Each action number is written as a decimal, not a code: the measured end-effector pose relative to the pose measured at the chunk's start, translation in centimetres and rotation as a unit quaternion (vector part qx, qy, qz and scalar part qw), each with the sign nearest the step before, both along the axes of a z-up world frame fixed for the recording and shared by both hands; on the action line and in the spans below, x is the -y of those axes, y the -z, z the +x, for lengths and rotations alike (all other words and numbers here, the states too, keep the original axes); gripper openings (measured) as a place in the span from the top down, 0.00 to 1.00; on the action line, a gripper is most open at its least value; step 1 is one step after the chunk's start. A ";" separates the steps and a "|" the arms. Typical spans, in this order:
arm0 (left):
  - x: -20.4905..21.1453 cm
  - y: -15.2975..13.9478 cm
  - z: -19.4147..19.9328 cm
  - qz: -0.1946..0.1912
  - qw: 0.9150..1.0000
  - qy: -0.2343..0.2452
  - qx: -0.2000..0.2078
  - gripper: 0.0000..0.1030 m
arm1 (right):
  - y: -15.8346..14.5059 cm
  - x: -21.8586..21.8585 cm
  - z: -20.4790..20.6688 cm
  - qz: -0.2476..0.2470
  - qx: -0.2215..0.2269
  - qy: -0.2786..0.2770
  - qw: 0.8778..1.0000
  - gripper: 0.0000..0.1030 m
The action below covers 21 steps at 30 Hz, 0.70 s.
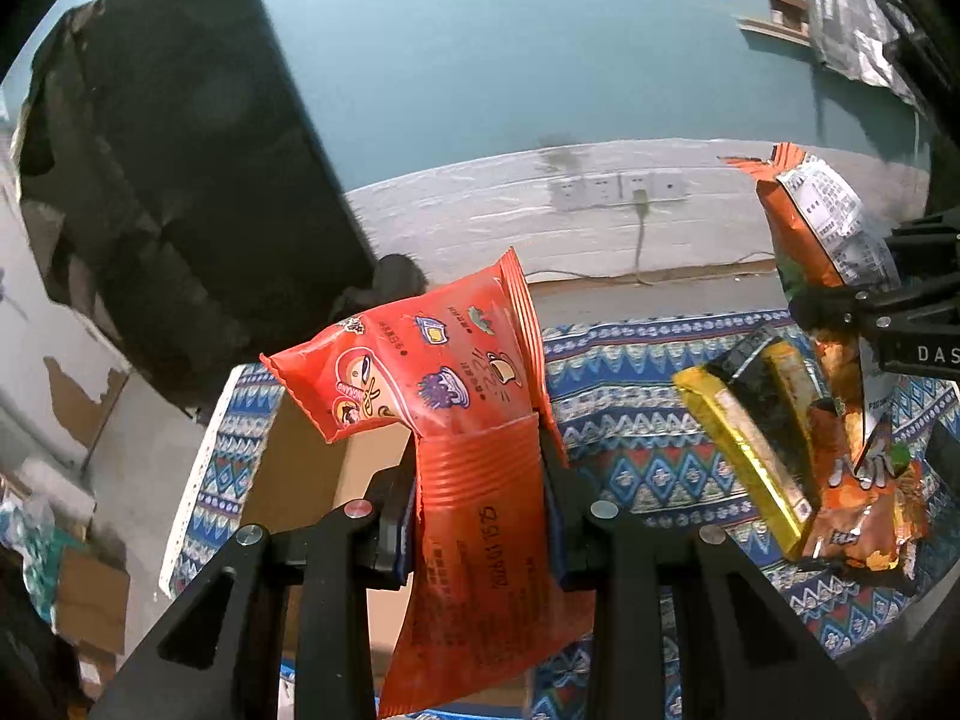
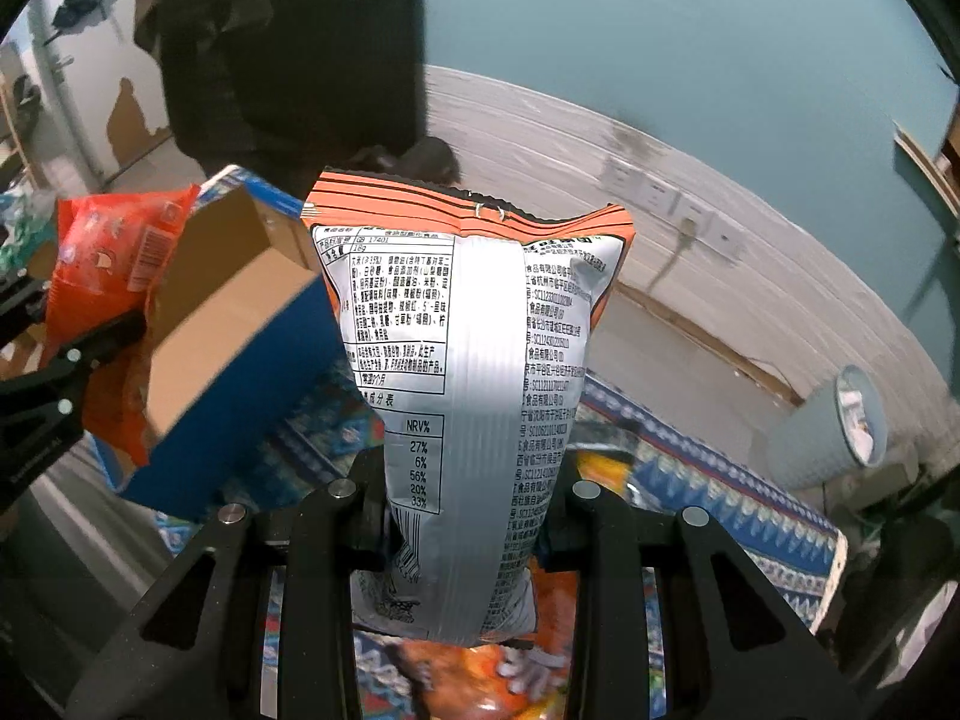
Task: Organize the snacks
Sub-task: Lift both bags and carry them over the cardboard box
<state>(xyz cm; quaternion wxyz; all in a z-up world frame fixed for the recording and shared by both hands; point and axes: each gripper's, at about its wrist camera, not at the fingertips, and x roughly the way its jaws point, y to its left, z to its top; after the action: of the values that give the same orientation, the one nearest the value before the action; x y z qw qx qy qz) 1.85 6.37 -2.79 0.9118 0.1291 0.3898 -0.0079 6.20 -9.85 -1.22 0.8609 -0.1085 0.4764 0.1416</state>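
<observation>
My left gripper (image 1: 480, 516) is shut on a red snack packet (image 1: 432, 360), which hangs folded over the open cardboard box (image 1: 312, 468). In the right wrist view that same red packet (image 2: 114, 252) shows at the left, held by the left gripper (image 2: 105, 336) beside the blue-sided cardboard box (image 2: 240, 324). My right gripper (image 2: 465, 516) is shut on an orange and silver snack bag (image 2: 474, 348), its printed back towards me. From the left wrist view that bag (image 1: 822, 222) hangs at the right in the right gripper (image 1: 840, 300), above a pile of snacks (image 1: 798, 450) on the patterned cloth (image 1: 630, 372).
A yellow bar (image 1: 744, 456) and dark packets lie in the pile on the cloth. A person in dark clothes (image 2: 288, 48) stands behind the box. A grey ribbed bin (image 2: 834, 432) stands on the floor at the right, by the wall with sockets (image 1: 618, 189).
</observation>
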 end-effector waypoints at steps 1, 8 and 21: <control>-0.4 0.1 0.0 -0.001 1.000 -0.004 -0.001 0.68 | -0.1 -0.7 0.2 0.002 0.000 -0.005 1.000 0.71; -3.8 0.5 -0.4 -0.004 0.999 -0.033 -0.001 0.68 | -0.5 -6.0 1.3 0.016 -0.003 -0.041 0.999 0.71; -9.9 2.5 -0.6 -0.015 0.995 -0.095 -0.018 0.68 | 2.1 -14.6 3.5 0.037 -0.040 -0.095 0.994 0.71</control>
<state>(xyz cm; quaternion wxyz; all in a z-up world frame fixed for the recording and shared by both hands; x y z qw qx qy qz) 1.26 16.24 -5.27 0.9029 0.0780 0.4168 0.0704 9.68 4.72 -3.37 0.8275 -0.1159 0.4921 0.2441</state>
